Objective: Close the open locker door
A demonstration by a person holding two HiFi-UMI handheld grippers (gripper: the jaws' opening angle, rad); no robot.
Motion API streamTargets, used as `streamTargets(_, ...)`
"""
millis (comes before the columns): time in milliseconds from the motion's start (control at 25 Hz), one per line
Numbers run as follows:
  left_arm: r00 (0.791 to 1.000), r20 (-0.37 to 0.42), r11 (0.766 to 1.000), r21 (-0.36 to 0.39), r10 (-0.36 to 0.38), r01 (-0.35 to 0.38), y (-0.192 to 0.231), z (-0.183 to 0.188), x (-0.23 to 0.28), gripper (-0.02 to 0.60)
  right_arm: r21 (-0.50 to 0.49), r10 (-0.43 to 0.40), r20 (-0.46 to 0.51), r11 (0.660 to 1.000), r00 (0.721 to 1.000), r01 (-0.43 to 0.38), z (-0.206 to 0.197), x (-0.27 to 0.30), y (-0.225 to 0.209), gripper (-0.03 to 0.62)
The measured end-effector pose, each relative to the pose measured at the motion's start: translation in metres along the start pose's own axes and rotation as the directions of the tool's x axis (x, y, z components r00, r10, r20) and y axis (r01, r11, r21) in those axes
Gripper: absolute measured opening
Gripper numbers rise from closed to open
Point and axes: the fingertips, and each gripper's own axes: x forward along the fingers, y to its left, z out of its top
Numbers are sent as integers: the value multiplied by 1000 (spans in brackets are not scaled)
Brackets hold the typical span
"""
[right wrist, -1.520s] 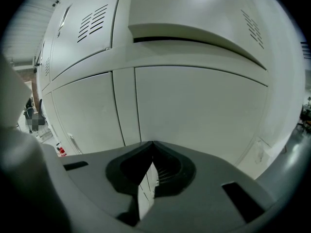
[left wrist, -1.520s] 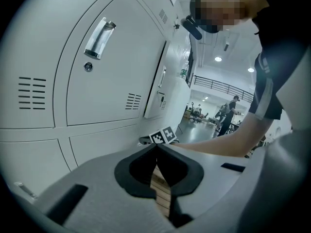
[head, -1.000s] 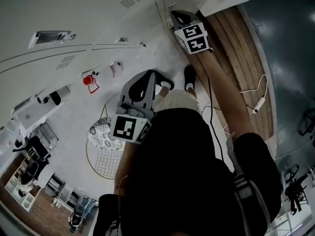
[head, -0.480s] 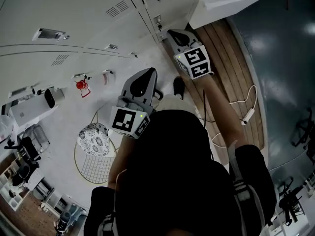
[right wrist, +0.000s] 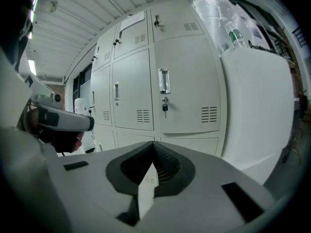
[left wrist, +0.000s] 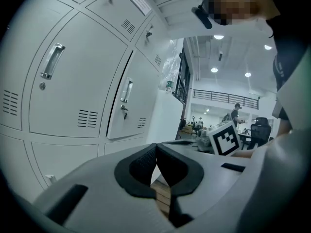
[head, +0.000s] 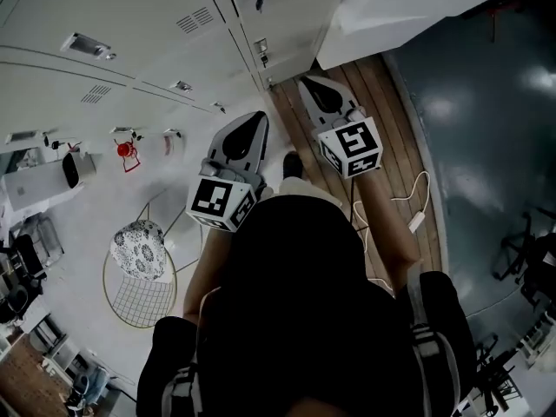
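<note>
A bank of white lockers [head: 130,24] fills the top of the head view. The door with a handle and a hanging key [right wrist: 164,107] lies almost flush in the right gripper view. In the left gripper view that same door [left wrist: 127,106] shows a thin dark gap down its left edge. My right gripper [head: 314,87] is held a short way back from the lockers, jaws together and empty [right wrist: 153,148]. My left gripper [head: 249,127] hovers beside it, also shut on nothing [left wrist: 156,148]. Neither touches the door.
A tall white cabinet [head: 408,7] stands right of the lockers, with a water bottle [right wrist: 236,33] on top. Wooden flooring [head: 387,129] carries a cable and power strip [head: 415,221]. A round wire stool with patterned cushion [head: 139,250] sits at the left, near a red object [head: 127,150].
My right gripper has drawn back from the locker face toward my body. The left gripper rose beside it. The whole view has shifted away from the lockers.
</note>
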Motion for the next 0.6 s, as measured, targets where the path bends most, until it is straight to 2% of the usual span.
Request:
streamTargets(280, 1000, 18, 1000, 4, 12, -12, -9, 5, 6, 17, 19, -10, 67, 1000, 998, 9, 28, -57, 8, 5)
streamTargets(600, 1000, 7, 1000, 11, 21, -21, -19, 1, 6, 17, 34, 0, 106, 999, 994, -4, 29, -81, 10, 5)
